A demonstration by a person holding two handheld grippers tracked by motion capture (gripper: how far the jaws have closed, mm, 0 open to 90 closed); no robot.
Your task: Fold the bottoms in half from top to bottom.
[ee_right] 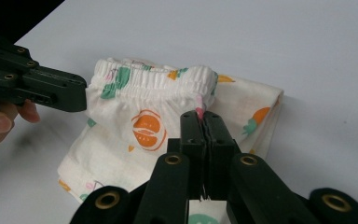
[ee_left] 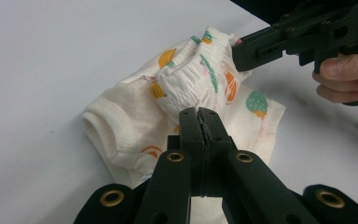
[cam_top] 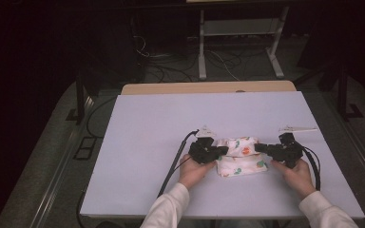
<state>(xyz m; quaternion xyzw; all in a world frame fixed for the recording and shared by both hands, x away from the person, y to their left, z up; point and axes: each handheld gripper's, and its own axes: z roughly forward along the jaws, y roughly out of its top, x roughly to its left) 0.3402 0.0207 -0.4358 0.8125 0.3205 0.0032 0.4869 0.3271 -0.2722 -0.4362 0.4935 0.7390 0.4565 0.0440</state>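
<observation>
Holding one pair of tongs in each hand, you have both sleeves coming in from the near edge of the table (cam_top: 142,118), your left hand (cam_top: 193,170) and right hand (cam_top: 298,175) resting on its pale surface. Just ahead of your hands lies a small pair of white shorts (cam_top: 240,156) printed with orange and green fruit, folded flat near the middle of the table's near half, with its gathered elastic waistband (ee_right: 158,77) lifted off the rest of the cloth. Your left tongs (ee_left: 199,113) are clamped tight, jaws pressed together on one end of that waistband, as the left gripper view shows from right behind them. Your right tongs (ee_right: 200,115) are squeezed closed the same way on the other end of the band, with a pinch of cloth caught between the tips. Between the two grips the waistband stretches across, raised, while the legs of the shorts stay flat on the table beneath it. In the high view the two tongs point toward each other from either side of the shorts. A black cable (cam_top: 173,164) trails from the left tongs back toward the near edge. Beyond the table's far edge, loose cables (cam_top: 171,66) and a white metal stand (cam_top: 240,28) sit on the dim floor.
</observation>
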